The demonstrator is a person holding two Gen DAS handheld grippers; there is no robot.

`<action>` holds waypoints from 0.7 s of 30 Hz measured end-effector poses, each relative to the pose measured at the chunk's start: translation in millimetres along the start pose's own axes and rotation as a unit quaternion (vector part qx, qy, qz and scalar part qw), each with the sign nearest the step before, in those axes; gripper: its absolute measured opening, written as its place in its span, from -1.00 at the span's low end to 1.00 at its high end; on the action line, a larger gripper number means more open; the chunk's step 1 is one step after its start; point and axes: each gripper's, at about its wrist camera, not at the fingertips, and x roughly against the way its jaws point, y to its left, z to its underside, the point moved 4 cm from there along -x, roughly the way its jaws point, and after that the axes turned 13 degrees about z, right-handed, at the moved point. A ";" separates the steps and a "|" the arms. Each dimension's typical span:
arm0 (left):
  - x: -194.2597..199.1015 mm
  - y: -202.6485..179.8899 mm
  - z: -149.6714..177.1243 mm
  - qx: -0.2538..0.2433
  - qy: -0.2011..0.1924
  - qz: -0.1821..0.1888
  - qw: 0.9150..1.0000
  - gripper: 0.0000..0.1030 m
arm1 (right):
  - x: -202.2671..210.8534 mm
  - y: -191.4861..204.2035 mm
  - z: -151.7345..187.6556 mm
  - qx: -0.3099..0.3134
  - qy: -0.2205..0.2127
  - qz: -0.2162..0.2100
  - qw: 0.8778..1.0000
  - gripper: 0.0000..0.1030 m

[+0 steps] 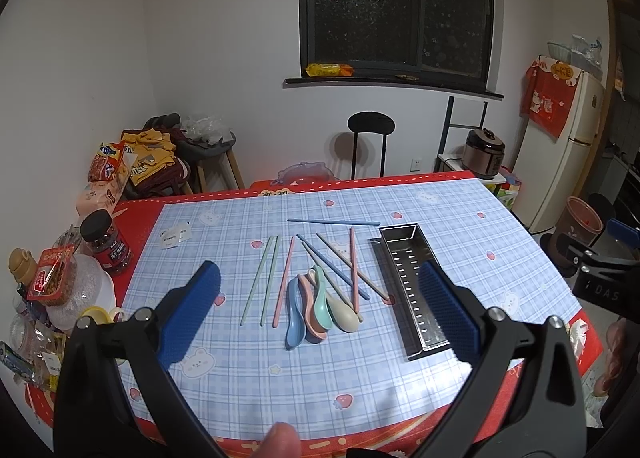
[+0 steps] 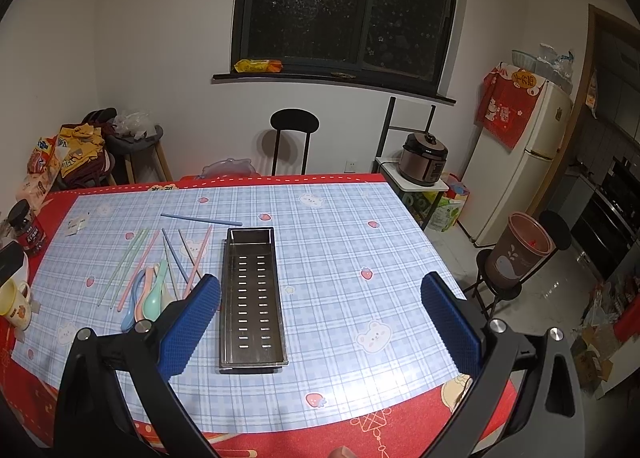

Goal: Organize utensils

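Several pastel chopsticks lie fanned on the blue plaid table mat, with one blue chopstick lying crosswise behind them. Several pastel spoons lie bunched in front of the chopsticks. An empty perforated steel utensil tray lies to their right. My left gripper is open and empty, held above the spoons. In the right wrist view the tray is in the middle, with the chopsticks and spoons to its left. My right gripper is open and empty above the tray's right side.
Jars, snack packs and a cup crowd the table's left edge. A black chair stands behind the table. A rice cooker, a fridge and a brown bin on a stool stand to the right.
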 end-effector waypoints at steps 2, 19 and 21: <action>1.5 -0.8 0.7 0.000 0.000 0.000 1.000 0.90 | 0.2 -0.6 -0.3 0.000 0.000 0.000 1.000 0.91; -5.0 3.4 -4.1 0.002 0.002 -0.001 1.000 0.90 | 0.1 -0.1 1.0 -0.001 0.003 -0.001 1.000 0.91; -4.7 3.3 -4.0 0.002 0.001 -0.001 1.000 0.90 | -0.4 -0.5 2.1 -0.001 0.004 -0.001 1.000 0.91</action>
